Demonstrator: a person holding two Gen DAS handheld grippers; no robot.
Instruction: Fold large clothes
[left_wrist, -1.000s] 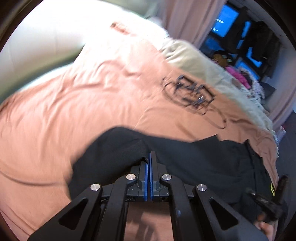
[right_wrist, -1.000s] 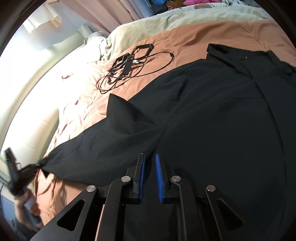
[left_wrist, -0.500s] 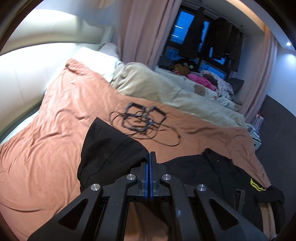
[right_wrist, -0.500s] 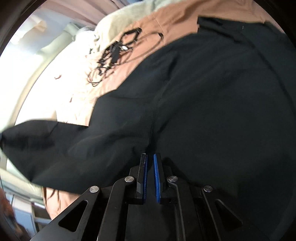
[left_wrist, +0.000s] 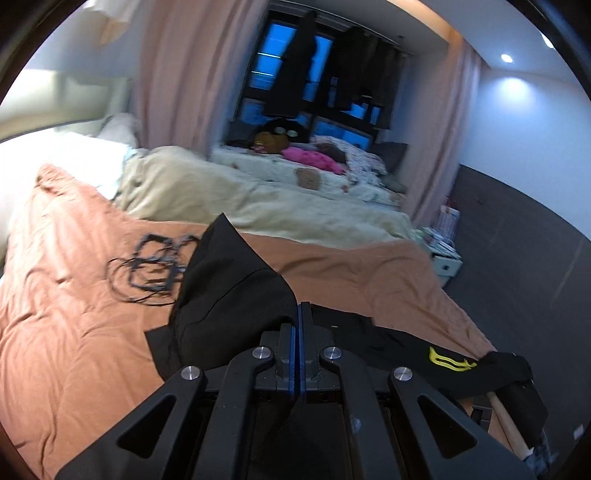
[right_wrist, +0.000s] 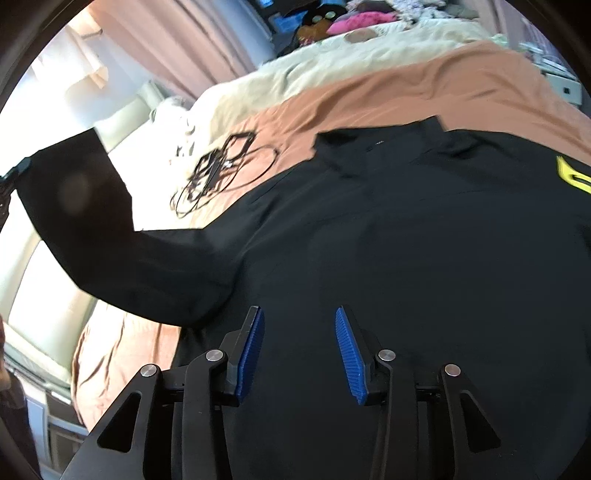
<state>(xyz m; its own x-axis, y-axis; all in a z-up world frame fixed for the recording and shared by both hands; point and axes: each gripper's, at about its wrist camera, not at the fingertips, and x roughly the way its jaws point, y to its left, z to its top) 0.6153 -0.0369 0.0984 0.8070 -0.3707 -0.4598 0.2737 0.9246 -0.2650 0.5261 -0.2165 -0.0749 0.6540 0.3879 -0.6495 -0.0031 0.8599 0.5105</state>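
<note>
A large black shirt (right_wrist: 406, 229) with a yellow logo (right_wrist: 572, 173) lies spread on the orange blanket (right_wrist: 424, 88). My left gripper (left_wrist: 300, 325) is shut on the shirt's sleeve (left_wrist: 229, 295), which bunches up above the bed. In the right wrist view that sleeve (right_wrist: 85, 206) hangs lifted at the left, with the left gripper (right_wrist: 14, 173) at its end. My right gripper (right_wrist: 299, 317) hovers over the shirt's body. Its jaws are opening, and no cloth is pinched between the blue pads (right_wrist: 251, 350).
A tangle of black cables (left_wrist: 147, 269) lies on the orange blanket (left_wrist: 74, 332) left of the shirt. A cream duvet (left_wrist: 258, 199) lies beyond. Farther back are a second bed with pink things (left_wrist: 314, 158), curtains and a white bedside unit (left_wrist: 447, 258).
The left gripper has raised the sleeve off the bed and carried it across toward the shirt's body. The right gripper's jaws have gone from nearly shut to well apart.
</note>
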